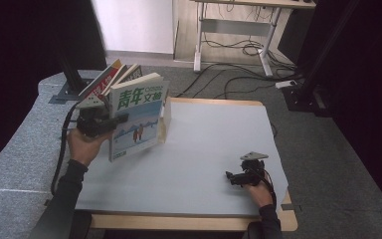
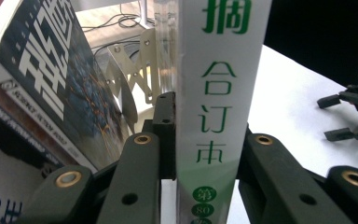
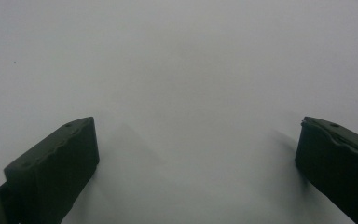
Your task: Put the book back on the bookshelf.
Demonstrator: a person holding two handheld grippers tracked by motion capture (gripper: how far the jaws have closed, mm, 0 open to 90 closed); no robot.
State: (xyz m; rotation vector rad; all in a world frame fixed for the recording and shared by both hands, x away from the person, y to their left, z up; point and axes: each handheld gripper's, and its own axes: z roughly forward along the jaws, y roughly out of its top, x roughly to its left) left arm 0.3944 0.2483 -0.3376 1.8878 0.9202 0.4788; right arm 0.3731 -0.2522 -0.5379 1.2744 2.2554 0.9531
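- Left gripper (image 2: 205, 154): jaws clamping the green-lettered book's (image 1: 137, 117) spine between them; keeping it upright should be helping it clear the leaning books (image 1: 110, 79).
- Right gripper (image 3: 198, 163): jaws spread, holding nothing.

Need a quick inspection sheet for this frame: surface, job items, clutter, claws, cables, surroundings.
Surface: grey mat over a wooden table, mostly bare.
Job's things: white book with green title, lifted and tilted at the mat's far left; its spine sits between the jaws.
Clutter: leaning books behind it; metal bookend beside them.
Grippers: left claw shut on the book; right claw open, resting on the mat near right.
Cables: one trails from the left claw; more on the floor.
Surroundings: grey carpet, desk frame, dark curtains.
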